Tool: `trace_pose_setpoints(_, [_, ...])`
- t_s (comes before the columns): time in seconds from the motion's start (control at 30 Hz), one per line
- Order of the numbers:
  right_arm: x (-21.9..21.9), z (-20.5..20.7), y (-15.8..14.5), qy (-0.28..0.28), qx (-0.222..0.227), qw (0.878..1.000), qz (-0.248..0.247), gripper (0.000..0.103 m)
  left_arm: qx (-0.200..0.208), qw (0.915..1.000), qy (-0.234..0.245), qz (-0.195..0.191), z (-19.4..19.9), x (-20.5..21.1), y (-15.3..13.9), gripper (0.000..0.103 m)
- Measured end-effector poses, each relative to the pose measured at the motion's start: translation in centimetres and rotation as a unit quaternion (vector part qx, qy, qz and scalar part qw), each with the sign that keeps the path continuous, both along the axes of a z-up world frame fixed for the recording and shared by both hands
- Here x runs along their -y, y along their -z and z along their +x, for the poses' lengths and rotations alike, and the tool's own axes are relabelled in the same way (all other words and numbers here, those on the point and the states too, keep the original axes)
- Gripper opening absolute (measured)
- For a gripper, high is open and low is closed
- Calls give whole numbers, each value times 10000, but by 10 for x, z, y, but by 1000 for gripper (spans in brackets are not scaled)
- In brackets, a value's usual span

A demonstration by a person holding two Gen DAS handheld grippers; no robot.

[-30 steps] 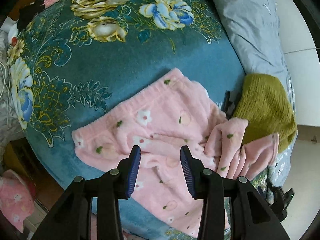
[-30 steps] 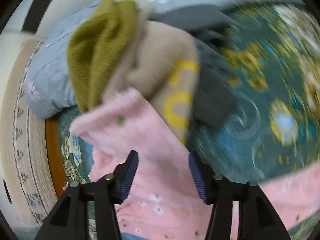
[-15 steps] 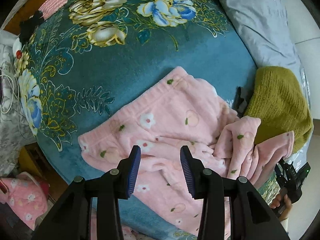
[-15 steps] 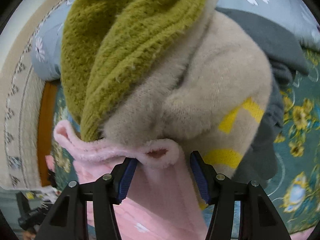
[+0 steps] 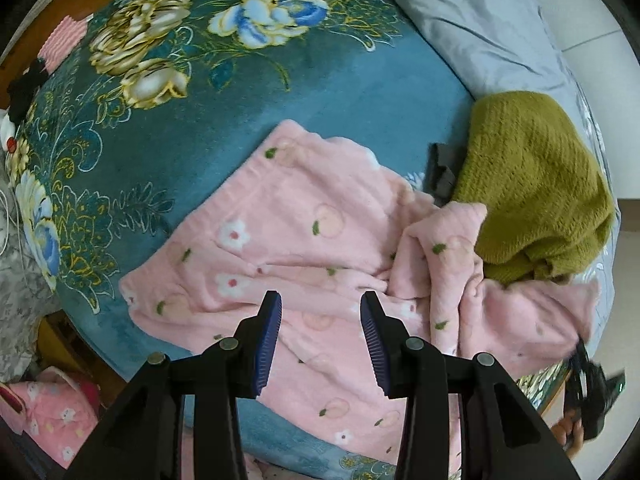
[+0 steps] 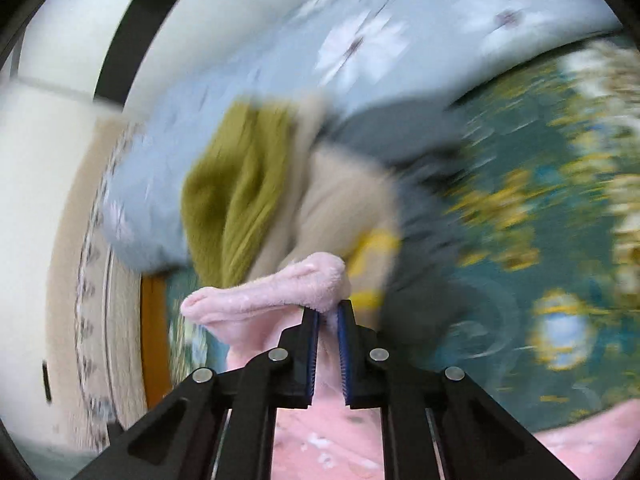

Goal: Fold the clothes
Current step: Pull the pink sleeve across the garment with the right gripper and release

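right gripper [image 6: 328, 312] now clamped on pink garment [image 6: 272, 292]

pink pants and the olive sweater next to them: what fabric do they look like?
Pink pants: looks like plush fleece, matte; soft fuzzy nap, printed peaches and flowers, thick rolled edge in the right gripper.
Olive sweater: looks like chunky knit, wool or acrylic, can't tell which; visible ribbing, fuzzy surface.

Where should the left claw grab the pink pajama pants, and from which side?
The free waistband corner of the pink pajama pants, at the left of its view. It lies flat on the floral blanket with bare blanket beside it, so the open left claw can probably come in low from the left. The right claw already pinches a cuff.
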State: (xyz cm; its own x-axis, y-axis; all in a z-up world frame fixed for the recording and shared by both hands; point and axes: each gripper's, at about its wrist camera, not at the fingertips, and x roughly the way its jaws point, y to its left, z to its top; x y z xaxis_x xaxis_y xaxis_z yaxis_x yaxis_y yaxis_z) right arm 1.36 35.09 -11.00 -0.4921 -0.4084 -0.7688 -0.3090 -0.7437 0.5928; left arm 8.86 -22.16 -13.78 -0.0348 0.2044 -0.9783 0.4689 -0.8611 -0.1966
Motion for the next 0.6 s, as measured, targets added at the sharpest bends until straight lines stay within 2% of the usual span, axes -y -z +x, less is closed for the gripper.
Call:
trace_pose_setpoints(0.13, [-78,35,11,1055,477,9926,357,9,24,10000,-21,-41,2,0,1,42])
trace_pose_setpoints(0.2, [-118,54,17,1598,746,9827,558,9,37,10000,-37,-63,3,0,3,42])
trace_pose_setpoints(0.3, [-179,81,27,2401,1143,9602,854,9,109,9998,-36,-137,4,0,7,42])
trace_pose_setpoints(0.43, [-204,109,63,2744,1839,9391,948,2,228,9995,-20,-239,4,0,12,42])
trace_pose_setpoints(0.53, [-216,120,63,2935,1880,9315,1036,2,182,9994,9,-289,1,2,10,42])
trace_pose_setpoints(0.6, [-224,122,59,3094,1789,9298,877,2,166,9993,-3,-347,-2,6,10,42])
